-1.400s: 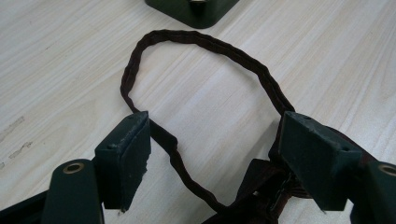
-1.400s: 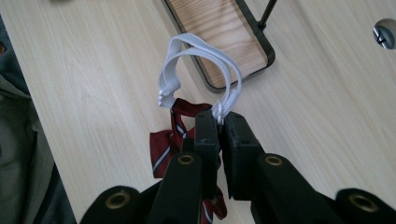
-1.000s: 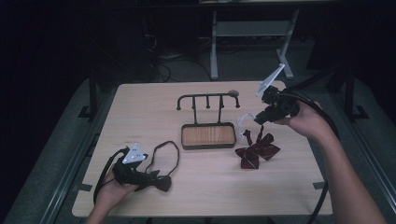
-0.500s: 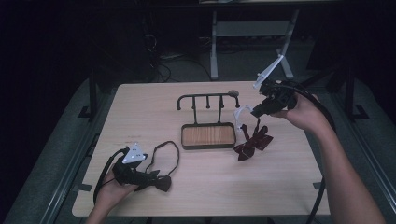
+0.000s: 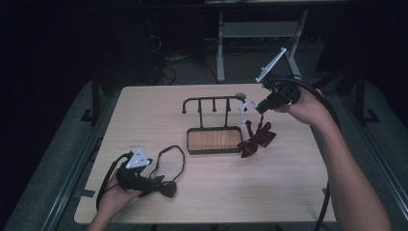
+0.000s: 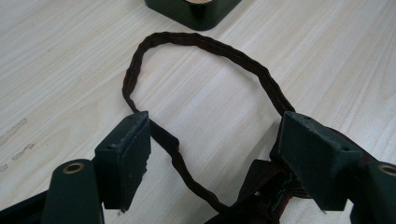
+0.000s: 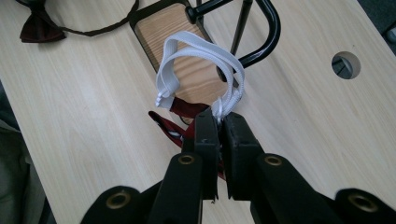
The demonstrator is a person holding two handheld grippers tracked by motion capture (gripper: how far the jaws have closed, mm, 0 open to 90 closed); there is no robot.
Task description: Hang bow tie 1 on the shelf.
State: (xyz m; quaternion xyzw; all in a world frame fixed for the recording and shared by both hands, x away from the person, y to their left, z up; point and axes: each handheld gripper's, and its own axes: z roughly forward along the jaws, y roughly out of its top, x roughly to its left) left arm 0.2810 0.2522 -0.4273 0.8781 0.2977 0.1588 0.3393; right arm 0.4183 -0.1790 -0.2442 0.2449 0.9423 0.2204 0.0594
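High view: the right gripper [image 5: 256, 109] hangs over the desk's [image 5: 288, 192] far right part, just beside the right end of the black hanger rack [image 5: 211, 102], with a red bow tie [image 5: 257, 138] dangling from it. The bow's lower end looks to touch the desk by the right side of the rack's wooden base [image 5: 214, 139]. In the right gripper view the jaws are pressed together on the white strap [image 7: 205, 56] of that bow tie, the loop standing up just in front of the rack's curved end bar [image 7: 268, 28].

The left gripper [image 5: 161, 185] lies near the desk's near left corner, over a dark bow tie [image 5: 166, 188]. The left gripper view shows its jaws spread, the dark strap loop [image 6: 201, 46] lying flat between and beyond them, nothing pinched.

The work looks to be hanging the red bow tie on the rack. The risk, as I judge it, is that the grip sits on a thin bit of strap (only the pad tips hold it), so it could slip out. The loop is also narrow and floppy, so it may miss the bar's end, and the hanging bow could catch on the base rim and drag the rack.
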